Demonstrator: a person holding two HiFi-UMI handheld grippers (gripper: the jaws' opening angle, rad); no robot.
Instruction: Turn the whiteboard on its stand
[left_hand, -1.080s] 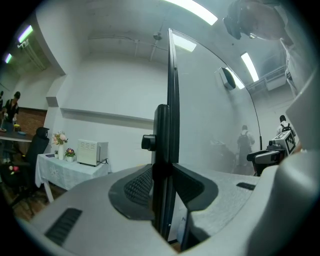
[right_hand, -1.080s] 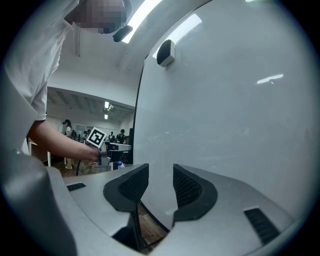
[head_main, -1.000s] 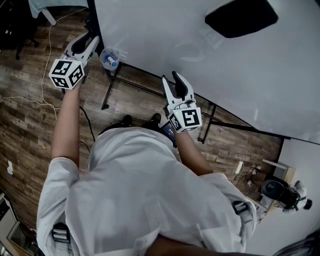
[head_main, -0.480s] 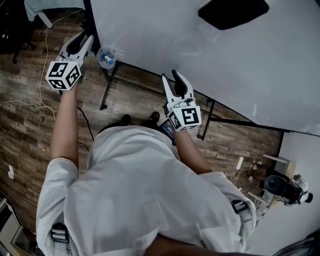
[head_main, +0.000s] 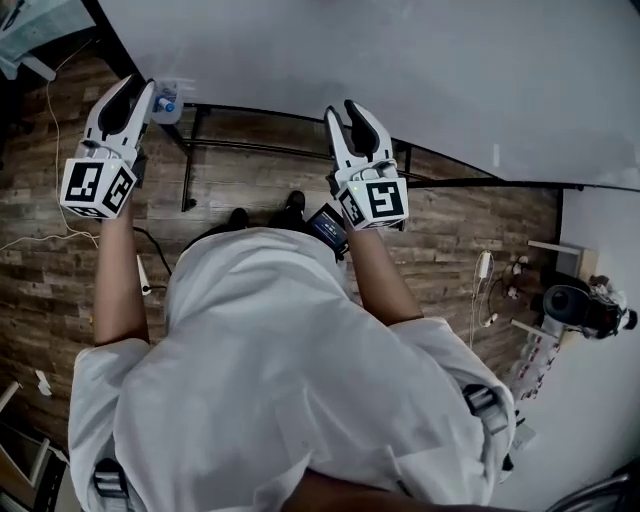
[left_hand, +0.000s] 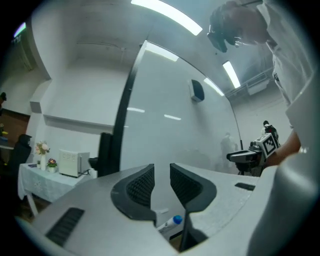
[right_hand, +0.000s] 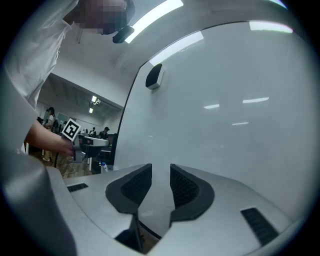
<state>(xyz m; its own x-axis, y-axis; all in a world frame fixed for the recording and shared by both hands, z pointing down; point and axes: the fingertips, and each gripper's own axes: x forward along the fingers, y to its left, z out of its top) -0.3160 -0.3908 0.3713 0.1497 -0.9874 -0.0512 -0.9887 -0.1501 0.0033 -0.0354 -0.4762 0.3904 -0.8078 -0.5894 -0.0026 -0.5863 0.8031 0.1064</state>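
Note:
The whiteboard (head_main: 400, 70) fills the top of the head view, and its black stand (head_main: 260, 150) runs below its lower edge. My left gripper (head_main: 128, 88) points at the board's lower left corner, next to a blue-capped marker (head_main: 165, 103) on the tray. My right gripper (head_main: 343, 108) reaches over the lower edge near the middle. Both gripper views face the board (left_hand: 170, 115) (right_hand: 225, 100). The left gripper's (left_hand: 161, 170) and right gripper's (right_hand: 160, 167) jaws are closing, a narrow gap remains, and nothing is between them. A black block (right_hand: 154, 76) sticks to the board.
Wooden floor lies below, with a thin cable (head_main: 60, 235) at the left. A white plug strip (head_main: 483, 265) and a dark device (head_main: 585, 305) are at the right. A cloth-covered table (left_hand: 40, 182) with a white box (left_hand: 70, 162) stands beyond the board's left edge.
The board's lower edge now runs more level across the head view. The black block has left that frame. Both grippers stay at that edge, the left one lower and further left.

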